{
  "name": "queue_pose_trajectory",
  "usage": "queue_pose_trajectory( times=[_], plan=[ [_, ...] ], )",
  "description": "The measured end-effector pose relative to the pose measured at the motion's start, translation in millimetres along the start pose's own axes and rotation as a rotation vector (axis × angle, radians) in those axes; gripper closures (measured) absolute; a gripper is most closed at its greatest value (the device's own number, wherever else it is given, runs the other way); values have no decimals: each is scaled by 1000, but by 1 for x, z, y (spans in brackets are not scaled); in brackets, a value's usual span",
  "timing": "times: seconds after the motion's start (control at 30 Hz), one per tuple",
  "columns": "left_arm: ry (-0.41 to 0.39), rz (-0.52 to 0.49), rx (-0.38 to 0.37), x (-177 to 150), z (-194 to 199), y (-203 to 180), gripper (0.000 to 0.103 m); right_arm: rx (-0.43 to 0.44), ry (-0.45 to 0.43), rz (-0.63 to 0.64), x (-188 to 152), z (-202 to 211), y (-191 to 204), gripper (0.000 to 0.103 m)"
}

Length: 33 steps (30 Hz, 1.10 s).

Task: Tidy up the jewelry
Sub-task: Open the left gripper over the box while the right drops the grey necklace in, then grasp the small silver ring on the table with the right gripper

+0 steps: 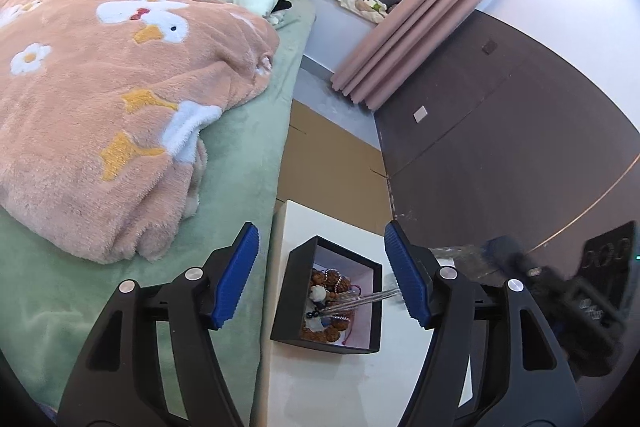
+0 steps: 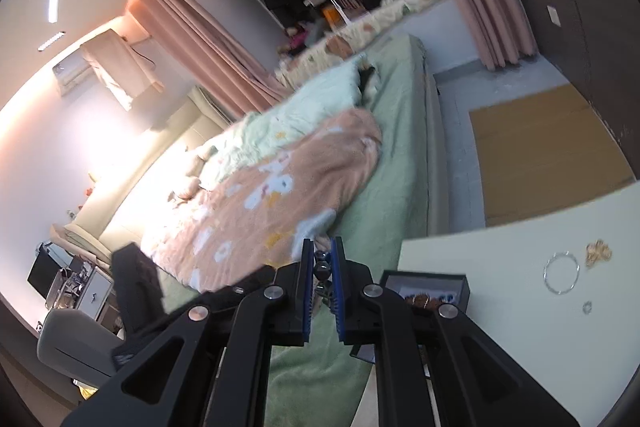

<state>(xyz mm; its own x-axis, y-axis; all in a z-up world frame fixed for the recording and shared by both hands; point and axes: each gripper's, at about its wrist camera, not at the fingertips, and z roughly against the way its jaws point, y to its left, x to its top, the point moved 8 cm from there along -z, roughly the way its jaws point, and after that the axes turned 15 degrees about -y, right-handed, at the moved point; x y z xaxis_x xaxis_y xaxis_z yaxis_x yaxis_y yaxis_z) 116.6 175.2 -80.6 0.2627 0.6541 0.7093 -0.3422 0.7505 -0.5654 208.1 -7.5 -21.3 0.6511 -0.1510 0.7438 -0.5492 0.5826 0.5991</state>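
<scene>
A black jewelry box (image 1: 326,297) stands on a white table (image 1: 332,223) beside the bed. It holds brown bead bracelets (image 1: 326,331), a pearl strand and clear sticks. My left gripper (image 1: 322,277) is open, hovering above the box. My right gripper (image 2: 322,267) is shut on a dark bead bracelet (image 2: 323,269), held up over the bed's edge. In the right wrist view the box (image 2: 424,289) sits just right of the gripper. A silver bangle (image 2: 561,273), gold rings (image 2: 598,253) and a small ring (image 2: 587,307) lie on the table (image 2: 500,267).
A green-sheeted bed (image 1: 240,155) with a pink blanket (image 1: 100,107) borders the table on the left. A dark wall panel (image 1: 500,127) and pink curtain (image 1: 420,27) stand behind. Cardboard (image 2: 540,155) lies on the floor. A blurred dark object (image 1: 560,291) is at the left view's right.
</scene>
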Motion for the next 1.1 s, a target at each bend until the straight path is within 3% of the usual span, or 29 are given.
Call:
queue_pose_trajectory(
  times=[0.03, 0.1, 0.13, 0.23, 0.5, 0.6, 0.67, 1.03, 1.1],
  plan=[
    [0, 0, 2, 1, 0, 1, 36, -21, 24, 3, -6, -7, -4, 89],
    [-2, 0, 7, 2, 0, 3, 34, -74, 72, 9, -16, -18, -15, 47],
    [-1, -1, 8, 2, -1, 3, 33, -97, 78, 6, -19, -20, -21, 15],
    [4, -4, 10, 0, -2, 2, 33, -136, 85, 15, -22, -18, -36, 24],
    [21, -51, 5, -14, -7, -18, 26, -265, 114, -24, -22, 3, -95, 25],
    [37, -77, -5, -24, -11, -32, 26, -354, 117, -5, -20, 15, -123, 27],
    [49, -99, -13, -32, -13, -42, 26, -392, 129, -22, -21, 24, -144, 36],
    [110, -221, -33, -75, -30, -90, 26, -553, 174, -20, -31, 47, -215, 56],
    [119, -239, -20, -82, -34, -93, 26, -549, 202, -40, -37, 42, -224, 61]
  ],
)
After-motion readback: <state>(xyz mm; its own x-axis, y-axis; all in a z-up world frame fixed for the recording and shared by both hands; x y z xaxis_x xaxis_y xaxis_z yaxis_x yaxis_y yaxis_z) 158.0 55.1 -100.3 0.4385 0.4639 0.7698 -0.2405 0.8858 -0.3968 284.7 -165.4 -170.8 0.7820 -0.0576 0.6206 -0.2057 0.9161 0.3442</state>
